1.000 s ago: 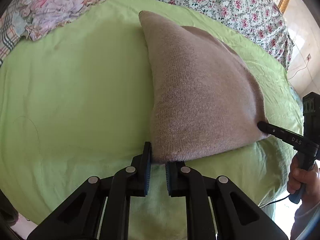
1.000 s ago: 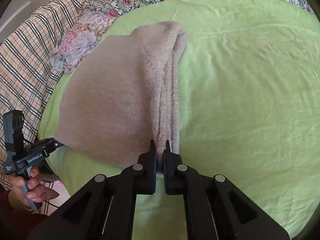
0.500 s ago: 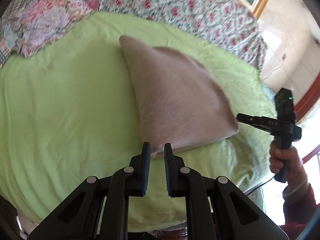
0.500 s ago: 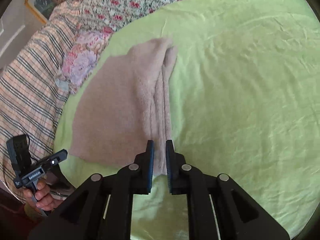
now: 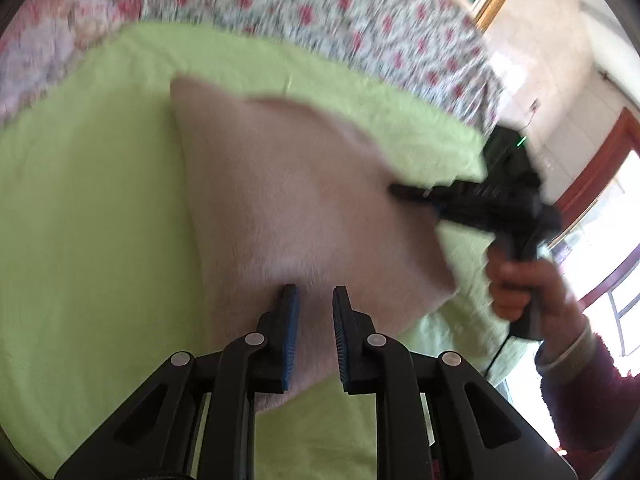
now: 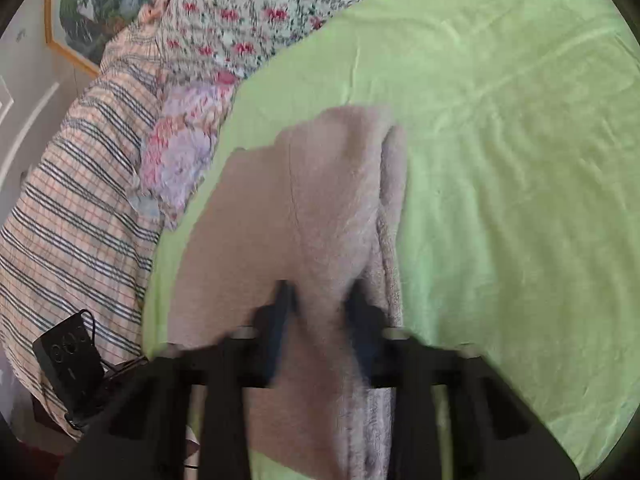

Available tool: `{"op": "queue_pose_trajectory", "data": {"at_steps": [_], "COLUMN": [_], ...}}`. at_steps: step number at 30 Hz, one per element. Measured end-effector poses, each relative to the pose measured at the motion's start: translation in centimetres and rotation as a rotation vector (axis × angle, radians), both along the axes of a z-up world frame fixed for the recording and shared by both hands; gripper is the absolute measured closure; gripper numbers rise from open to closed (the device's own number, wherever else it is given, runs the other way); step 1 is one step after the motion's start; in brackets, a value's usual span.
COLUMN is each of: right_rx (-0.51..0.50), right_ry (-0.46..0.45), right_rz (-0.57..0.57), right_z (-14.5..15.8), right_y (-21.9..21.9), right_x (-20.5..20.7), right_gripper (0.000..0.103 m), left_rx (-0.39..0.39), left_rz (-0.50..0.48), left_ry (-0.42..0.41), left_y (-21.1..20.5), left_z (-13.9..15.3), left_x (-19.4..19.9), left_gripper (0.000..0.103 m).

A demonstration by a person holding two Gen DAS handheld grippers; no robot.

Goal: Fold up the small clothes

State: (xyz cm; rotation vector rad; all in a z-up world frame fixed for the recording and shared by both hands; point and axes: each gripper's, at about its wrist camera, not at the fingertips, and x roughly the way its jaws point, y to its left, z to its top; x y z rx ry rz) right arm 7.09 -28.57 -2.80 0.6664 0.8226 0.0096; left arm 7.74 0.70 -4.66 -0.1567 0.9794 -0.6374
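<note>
1. Left wrist view: the left gripper (image 5: 314, 294) hovers over the near edge of the folded beige knit garment (image 5: 288, 200), which lies on the green sheet (image 5: 92, 208). Its jaws are opening, with a clear gap between the blue pads (image 5: 290, 336); knit shows behind the gap, but the pads do not press on it.
2. Same view: the right gripper (image 5: 396, 190), carried by the person's right hand (image 5: 520, 280), reaches in over the garment's far side. Its jaw state cannot be read from this angle.
3. Judgement: the fold looks set down. To do this step well, both claws should come off cleanly without dragging the top layer, then press the edges flat.
4. Right wrist view: the right gripper (image 6: 320, 292) is blurred; its jaws are opening and stand apart over the garment's (image 6: 320, 208) stacked right-hand edge. No pinch is visible.
5. Same view: the layered edge sits uneven, so a snagged fingertip could pull it open.
6. Surroundings: a floral bedcover (image 6: 256, 12), a plaid blanket (image 6: 76, 208) and a flowered cloth (image 6: 180, 152) lie beside the sheet, clear of the garment. A black device with cable (image 6: 68, 360) sits at lower left. Nothing obstructs the working area.
</note>
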Motion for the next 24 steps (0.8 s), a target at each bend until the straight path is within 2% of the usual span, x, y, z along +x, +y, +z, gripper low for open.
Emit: {"op": "queue_pose_trajectory", "data": {"at_steps": [2, 3, 7, 11, 14, 17, 20, 24], "right_rx": [-0.048, -0.071, -0.136, -0.092, -0.111, -0.112, -0.142, -0.148], "right_ry": [-0.041, -0.035, 0.055, 0.067, 0.07, 0.054, 0.036, 0.013], "right_rz": [0.008, 0.012, 0.014, -0.02, -0.032, -0.044, -0.058, -0.063], "right_z": [1.7, 1.9, -0.2, -2.1, -1.8, -0.8, 0.5, 1.8], "right_y": [0.2, 0.1, -0.2, -0.9, -0.7, -0.5, -0.2, -0.1], "right_x": [-0.7, -0.6, 0.5, 0.6, 0.6, -0.1, -1.4, -3.0], "right_gripper": [0.088, 0.088, 0.088, 0.088, 0.087, 0.082, 0.081, 0.081], "left_rx": [0.025, 0.01, 0.013, 0.018, 0.038, 0.086, 0.089, 0.098], "left_rz": [0.004, 0.007, 0.017, 0.024, 0.027, 0.037, 0.078, 0.127], "left_ry": [0.04, 0.045, 0.051, 0.056, 0.058, 0.064, 0.058, 0.003], "left_y": [-0.2, -0.2, -0.9, -1.2, -1.5, -2.1, -1.6, 0.0], "left_z": [-1.7, -2.0, -2.1, -2.3, -2.2, -1.6, -0.1, 2.4], "left_x": [0.1, -0.2, -0.3, -0.4, -0.5, -0.6, -1.1, -1.8], "left_gripper": [0.094, 0.094, 0.094, 0.094, 0.093, 0.092, 0.087, 0.069]}}
